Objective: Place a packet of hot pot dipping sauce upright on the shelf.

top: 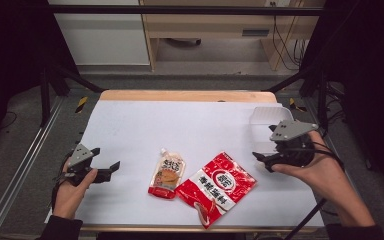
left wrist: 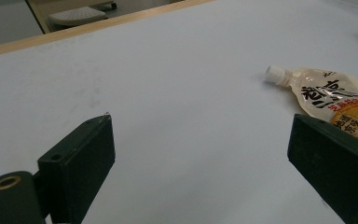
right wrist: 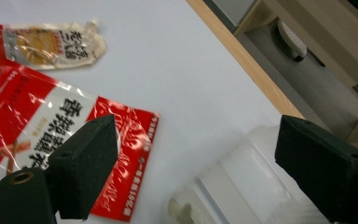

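High view: the red snack packet (top: 215,187) lies flat at six o'clock beside the spouted sauce pouch (top: 167,174), the right gripper (top: 263,159) released at three o'clock. Left gripper view: the left gripper (left wrist: 200,154) gapes empty, apparently waiting. Right gripper view: wide jaws frame packet and clear plastic container (right wrist: 242,186).

Bright white table (top: 130,125), dark surroundings, soft blur, glare on red packet (right wrist: 51,135)

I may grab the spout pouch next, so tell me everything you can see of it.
The spout pouch is a small, glossy, soft plastic sachet, pale at the top with black characters, an orange picture in the middle and a red band at the bottom. Its white screw cap sits on one upper corner, pointing away from the person. It lies flat near the table's middle. Its lower right edge meets the red packet; whether they overlap is unclear. No gripper touches it.
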A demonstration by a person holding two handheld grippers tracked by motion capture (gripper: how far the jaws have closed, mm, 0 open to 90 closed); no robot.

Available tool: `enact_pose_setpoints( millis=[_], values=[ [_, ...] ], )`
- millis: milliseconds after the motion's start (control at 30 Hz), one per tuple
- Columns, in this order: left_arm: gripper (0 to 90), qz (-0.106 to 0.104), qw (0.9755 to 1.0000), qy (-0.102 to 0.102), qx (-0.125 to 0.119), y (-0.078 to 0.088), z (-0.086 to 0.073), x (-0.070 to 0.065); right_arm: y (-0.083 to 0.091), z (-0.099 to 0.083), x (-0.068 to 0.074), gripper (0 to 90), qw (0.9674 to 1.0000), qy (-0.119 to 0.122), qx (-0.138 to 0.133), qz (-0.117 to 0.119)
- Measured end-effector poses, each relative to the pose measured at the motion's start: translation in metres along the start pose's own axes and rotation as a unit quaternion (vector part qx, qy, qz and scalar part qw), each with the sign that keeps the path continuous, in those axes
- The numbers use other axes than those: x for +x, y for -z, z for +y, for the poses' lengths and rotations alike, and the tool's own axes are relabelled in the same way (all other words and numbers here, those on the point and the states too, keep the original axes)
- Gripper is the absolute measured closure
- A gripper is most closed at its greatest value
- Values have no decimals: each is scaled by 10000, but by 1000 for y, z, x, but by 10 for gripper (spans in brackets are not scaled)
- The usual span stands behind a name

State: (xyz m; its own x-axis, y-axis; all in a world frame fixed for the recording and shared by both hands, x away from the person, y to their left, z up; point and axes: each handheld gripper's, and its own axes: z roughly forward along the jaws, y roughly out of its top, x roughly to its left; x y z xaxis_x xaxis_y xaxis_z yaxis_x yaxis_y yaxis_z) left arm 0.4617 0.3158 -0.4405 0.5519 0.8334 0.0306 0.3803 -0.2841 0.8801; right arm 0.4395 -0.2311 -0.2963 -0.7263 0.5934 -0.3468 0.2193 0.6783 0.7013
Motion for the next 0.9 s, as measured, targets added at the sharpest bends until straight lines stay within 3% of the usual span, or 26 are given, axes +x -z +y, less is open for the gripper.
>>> enact_pose_setpoints(
  millis=[100, 433, 667, 900],
  values=[
    [72, 0, 10000, 9, 2, 0, 0, 0, -6, 10, 15, 140, 9999, 10, -152, -13],
    [71, 34, 10000, -10, 18, 2, -1, 0, -41, 34, 60, 195, 9993, -307, -215, -55],
    [67, 152, 9995, -245, 132, 7, -5, -5, -71, 53, 87, 230, 9972, -530, -511, 165],
    [67, 227, 9991, -344, 132, 12, -6, -7, -111, 69, 105, 257, 9954, -674, -474, 497]
  ],
)
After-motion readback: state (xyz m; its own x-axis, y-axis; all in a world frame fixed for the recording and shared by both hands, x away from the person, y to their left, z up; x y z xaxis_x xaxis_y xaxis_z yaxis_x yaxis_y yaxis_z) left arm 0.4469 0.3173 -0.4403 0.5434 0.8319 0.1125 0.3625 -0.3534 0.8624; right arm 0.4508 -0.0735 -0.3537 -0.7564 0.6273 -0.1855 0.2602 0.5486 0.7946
